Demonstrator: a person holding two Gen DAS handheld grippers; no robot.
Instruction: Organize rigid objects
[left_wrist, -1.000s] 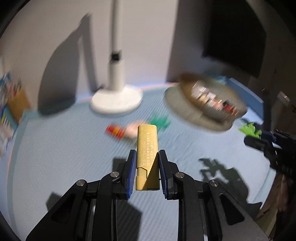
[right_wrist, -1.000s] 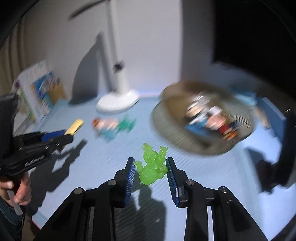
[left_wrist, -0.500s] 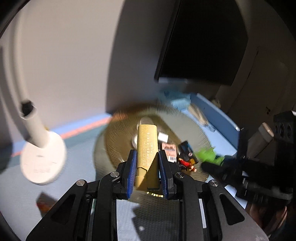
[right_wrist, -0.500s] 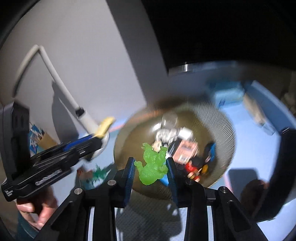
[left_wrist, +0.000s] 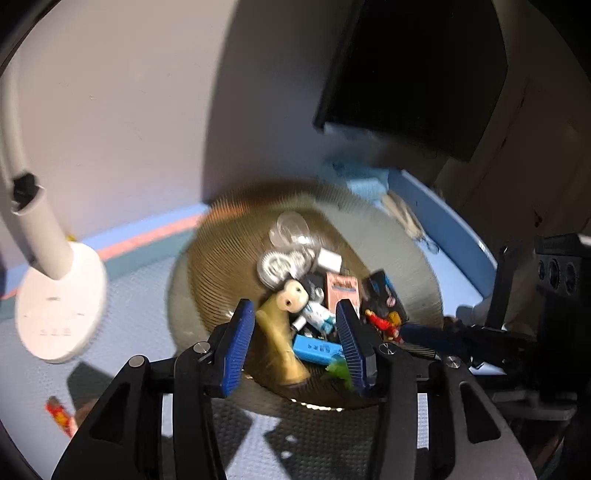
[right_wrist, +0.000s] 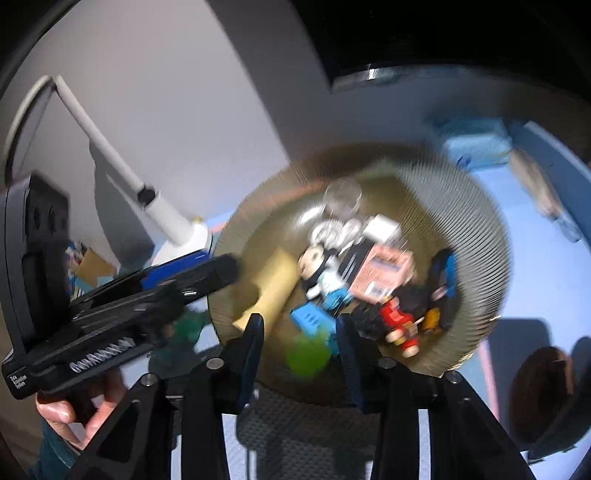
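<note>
Both claws spread wide over the bowl — left gripper (left_wrist: 295, 343) and right gripper (right_wrist: 299, 343) hold nothing. Yellow bar (left_wrist: 280, 343) lies loose, blurred, on the bowl's near-left inner wall, one end against the mouse figure (left_wrist: 299, 302). Green toy (right_wrist: 306, 354) is a blur at the near rim between the right gripper's jaws, touching neither. Woven bowl (left_wrist: 207, 273) is crowded with small items, near the table's back edge. Left gripper reaches in from the bowl's left, hand (right_wrist: 77, 410) gripping its handle.
</note>
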